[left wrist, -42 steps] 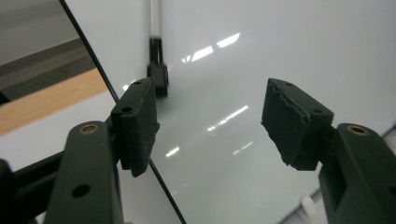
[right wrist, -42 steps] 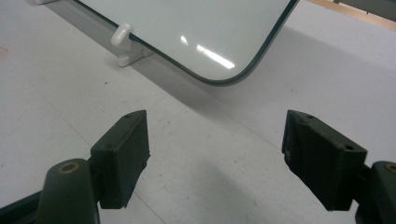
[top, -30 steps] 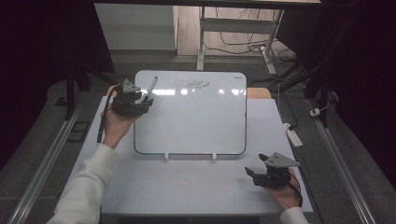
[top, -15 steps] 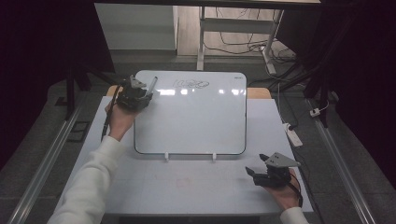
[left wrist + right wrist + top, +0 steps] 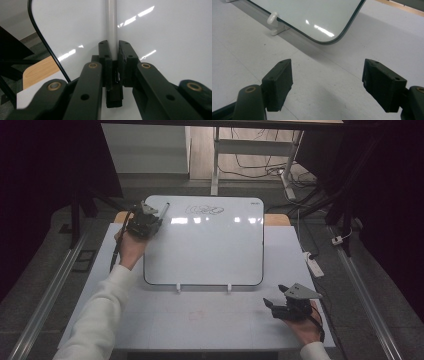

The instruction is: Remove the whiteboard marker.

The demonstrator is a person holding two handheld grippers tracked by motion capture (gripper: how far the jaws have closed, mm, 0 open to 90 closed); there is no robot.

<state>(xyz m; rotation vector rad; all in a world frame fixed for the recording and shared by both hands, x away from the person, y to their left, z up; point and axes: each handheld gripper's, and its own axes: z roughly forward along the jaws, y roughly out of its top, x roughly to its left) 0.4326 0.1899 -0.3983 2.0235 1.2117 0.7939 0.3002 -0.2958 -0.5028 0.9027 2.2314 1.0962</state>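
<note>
A white whiteboard (image 5: pixel 205 245) lies on the table, with a dark scribble (image 5: pixel 204 210) near its far edge. A grey marker (image 5: pixel 163 210) rests at the board's far left corner. My left gripper (image 5: pixel 151 220) has just closed its jaws and is shut on the marker. In the left gripper view the grey barrel (image 5: pixel 111 25) runs up from between the pads (image 5: pixel 104 53), and the black end (image 5: pixel 114 96) sticks out behind them. My right gripper (image 5: pixel 275 296) hovers over the bare table at the front right, open, with nothing between its fingers (image 5: pixel 278 82).
The white table (image 5: pixel 200 320) has two white clips (image 5: pixel 178 287) at the board's near edge. A wooden panel (image 5: pixel 277 220) pokes out behind the board. A power strip (image 5: pixel 315 265) lies off the table's right side. Desk legs and cables stand at the back.
The left gripper's jaws have closed onto the marker at the board's far left corner, and the hand has edged slightly toward it. The right gripper has stayed put.
</note>
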